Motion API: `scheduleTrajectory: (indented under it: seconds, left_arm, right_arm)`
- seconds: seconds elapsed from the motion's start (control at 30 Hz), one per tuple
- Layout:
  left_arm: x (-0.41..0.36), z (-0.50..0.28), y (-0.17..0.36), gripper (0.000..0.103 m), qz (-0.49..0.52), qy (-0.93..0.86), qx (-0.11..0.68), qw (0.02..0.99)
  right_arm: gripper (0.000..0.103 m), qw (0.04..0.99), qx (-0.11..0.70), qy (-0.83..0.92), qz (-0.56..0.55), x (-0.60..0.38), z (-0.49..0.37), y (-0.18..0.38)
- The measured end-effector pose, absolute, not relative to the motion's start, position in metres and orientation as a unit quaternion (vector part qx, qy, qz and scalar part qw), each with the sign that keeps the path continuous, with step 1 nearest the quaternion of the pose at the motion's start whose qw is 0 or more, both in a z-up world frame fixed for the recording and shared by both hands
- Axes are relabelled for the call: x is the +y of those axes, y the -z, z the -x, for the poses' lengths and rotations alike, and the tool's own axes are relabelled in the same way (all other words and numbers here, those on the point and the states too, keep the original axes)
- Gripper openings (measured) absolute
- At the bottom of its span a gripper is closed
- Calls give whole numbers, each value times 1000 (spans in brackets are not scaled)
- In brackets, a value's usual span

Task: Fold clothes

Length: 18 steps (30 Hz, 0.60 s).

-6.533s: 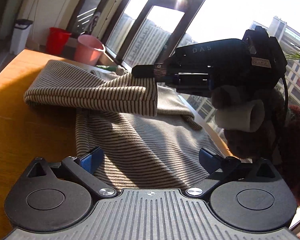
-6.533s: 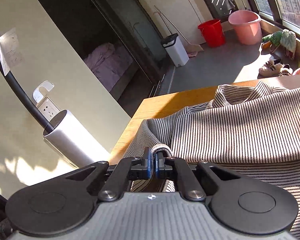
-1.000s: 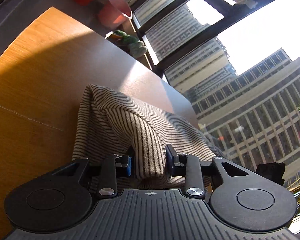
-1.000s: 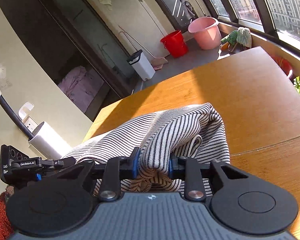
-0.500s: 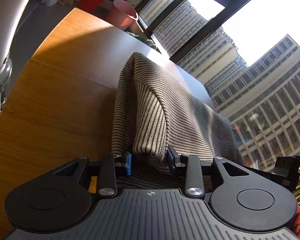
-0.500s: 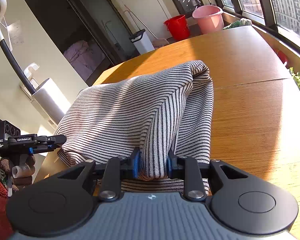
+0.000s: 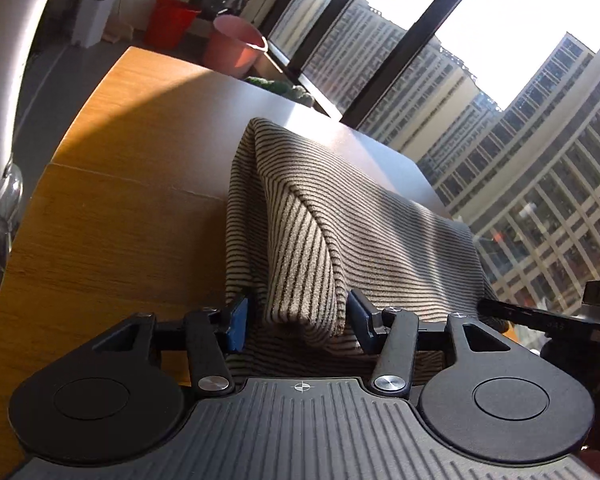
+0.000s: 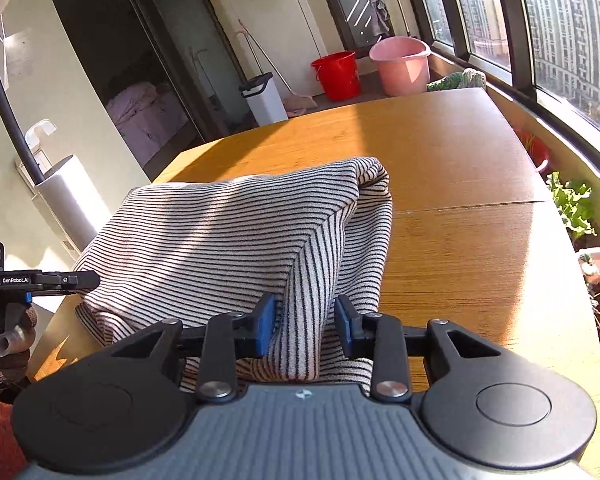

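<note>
A striped beige-and-black garment (image 7: 340, 216) lies folded over on the wooden table (image 7: 100, 240). Its near folded corner sits between the jaws of my left gripper (image 7: 298, 320). These jaws are opening, and a gap shows beside the left blue pad (image 7: 236, 322). In the right wrist view the other folded corner of the garment (image 8: 228, 232) sits between the jaws of my right gripper (image 8: 305, 324). They are opening too and stand slightly off the cloth. Each gripper shows at the edge of the other's view.
The table (image 8: 460, 240) stretches far beyond the garment. A red bucket (image 8: 336, 74), a pink bucket (image 8: 400, 64) and a white bin (image 8: 264, 100) stand on the floor behind it. Potted plants (image 8: 572, 208) line the window side. A white cylinder (image 8: 68, 200) stands at the left.
Both grippers carried the folded edge toward the near side and lowered it onto the layer below. Their jaws, pinched on the cloth before, have widened, the left more than the right.
</note>
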State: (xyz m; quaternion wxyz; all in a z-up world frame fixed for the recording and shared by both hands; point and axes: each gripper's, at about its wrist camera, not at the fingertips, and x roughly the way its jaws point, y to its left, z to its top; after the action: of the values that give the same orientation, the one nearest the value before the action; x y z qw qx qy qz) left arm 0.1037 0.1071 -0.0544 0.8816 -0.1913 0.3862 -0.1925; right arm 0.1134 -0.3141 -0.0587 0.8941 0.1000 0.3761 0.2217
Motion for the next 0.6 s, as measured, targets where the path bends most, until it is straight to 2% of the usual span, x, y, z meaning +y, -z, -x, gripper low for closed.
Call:
scheduleTrajectory:
  seconds: [0.07,0.13,0.17,0.2,0.23,0.3,0.43,0.53,0.6]
  left_arm:
    - [102,-97,47,56,151,200,385,888]
    - [105,-93,36,69,141,200,372,895]
    - [108,-91,27,82,145,201,358,900]
    - [110,-90,19,86,155,207,343,903]
    - [111,-89,11,91,167,214,329,905]
    - [106,-92,3,96,195,240,313,898]
    - [76,-112,19,96,229,301,348,858]
    - [57,-130,51,96,229,307,407,829]
    - [53,-138,64,96,221,302,418,828]
  right_arm:
    - [35,896,375,-223,-86,-314,-115,55]
    - [47,905,358,-220,-65,-313,-114,46]
    - [50,909,348,-220,-63,-313,-115,40]
    - [64,913,338,-220,-61,-313,-117,35]
    - [82,917,328,-220,-59,-313,-119,30]
    - [96,924,304,-222,-60,-311,-125,21]
    - [96,927,277,-250,-36,-288,-147,15]
    - [96,917,292,-270,-25,-270,-165,28]
    - [98,911,317,-263,-15,-262,-177,47]
